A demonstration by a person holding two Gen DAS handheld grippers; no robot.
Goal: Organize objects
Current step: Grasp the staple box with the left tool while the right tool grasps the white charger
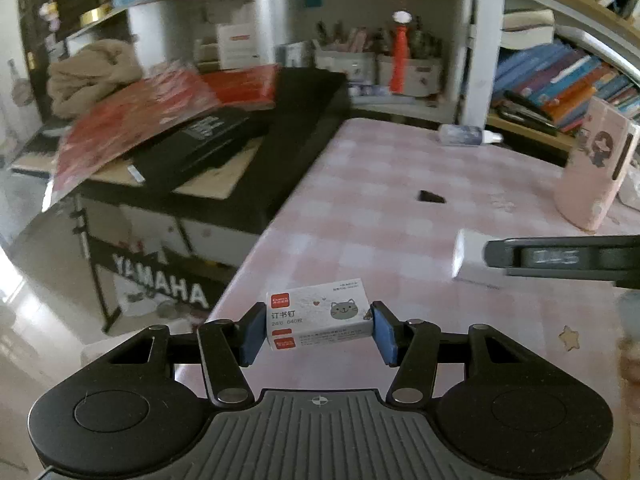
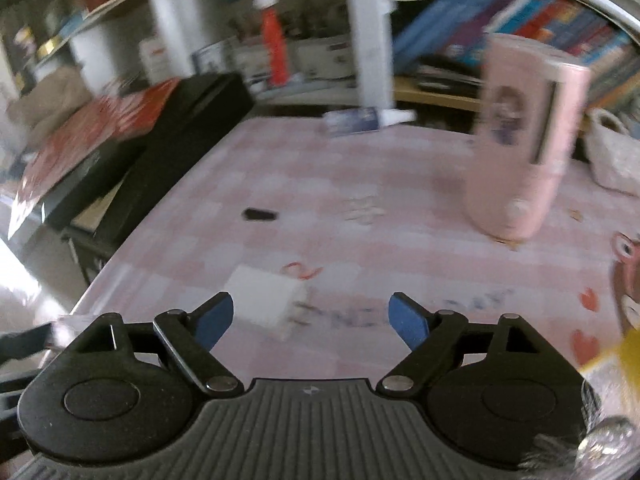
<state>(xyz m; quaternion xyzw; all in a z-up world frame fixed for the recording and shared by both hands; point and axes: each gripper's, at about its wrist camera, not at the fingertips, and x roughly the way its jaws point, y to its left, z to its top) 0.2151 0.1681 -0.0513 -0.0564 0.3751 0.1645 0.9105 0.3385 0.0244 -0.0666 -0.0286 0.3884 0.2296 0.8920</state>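
A: Left claw (image 1: 319, 330)?
B: Narrowed, both blue pads clamping the staple box (image 1: 320, 319), lower centre, above the desk (image 1: 360, 208).
A: Right claw (image 2: 310, 316)?
B: Spread wide, holding nothing; white block (image 2: 266, 304) just beyond its left pad.

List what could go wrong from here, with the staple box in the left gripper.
1. The small white cat-print staple box is pinched only at its ends by the left gripper; it could twist out.
2. The open right gripper nears the white cube charger, which may get nudged across the pink checked tablecloth.
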